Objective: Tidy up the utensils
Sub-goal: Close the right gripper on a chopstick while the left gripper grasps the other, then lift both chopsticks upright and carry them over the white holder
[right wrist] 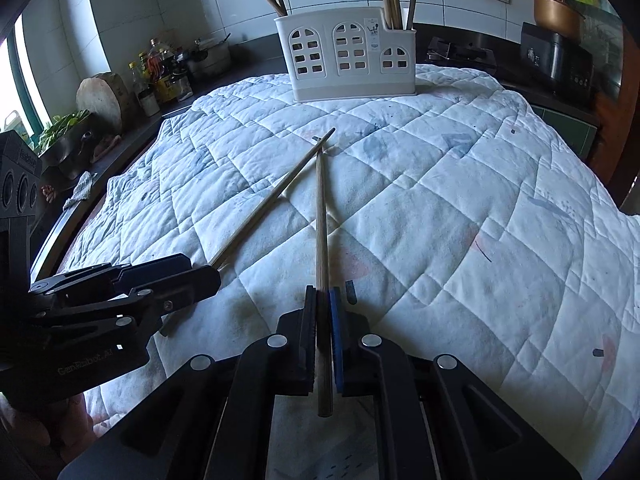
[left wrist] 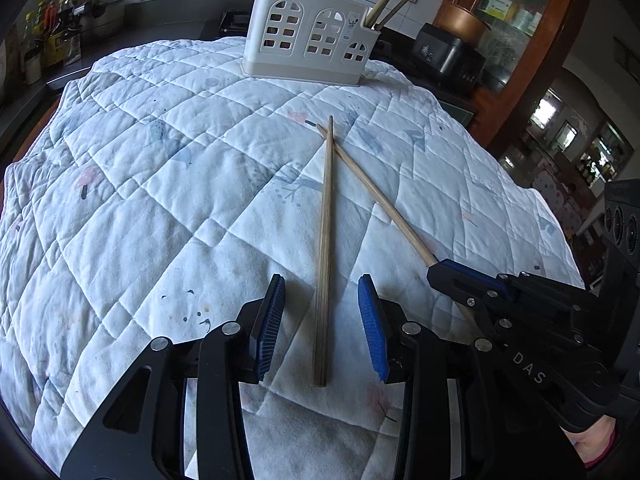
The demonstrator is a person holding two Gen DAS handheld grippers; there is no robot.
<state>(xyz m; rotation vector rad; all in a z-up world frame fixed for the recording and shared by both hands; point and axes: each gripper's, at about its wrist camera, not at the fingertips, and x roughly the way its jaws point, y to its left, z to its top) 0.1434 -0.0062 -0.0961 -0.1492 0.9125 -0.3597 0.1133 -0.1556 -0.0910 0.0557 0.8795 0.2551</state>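
2 wooden chopsticks lie crossed on the quilted cloth (left wrist: 140, 184), and each of my claws is at the near end of 1. My right claw (right wrist: 323, 312) is clamped on the thick end of the right chopstick (right wrist: 320, 216), pads pressed flat against it, with a short butt poking out behind the pads. My left claw (left wrist: 322, 320) stands part open, straddling the left chopstick (left wrist: 326, 240) without touching it; that stick lies between the 2 blue pads (left wrist: 370, 320), its butt close in toward my palm.

Both sticks look light, stiff and thin, and smooth enough to roll or pivot in a narrow pinch. I judge the thick end the best hold, squarely across the pads, since a grip near the tip would let the stick swing.

Each stick's long axis runs straight away from its claw, tip pointing toward the white utensil holder (left wrist: 308, 40) far ahead. The tips cross well ahead of both claws, the left stick lying over the right there, so lifting 1 may drag the other. More chopsticks already stand upright in the holder's end compartments.
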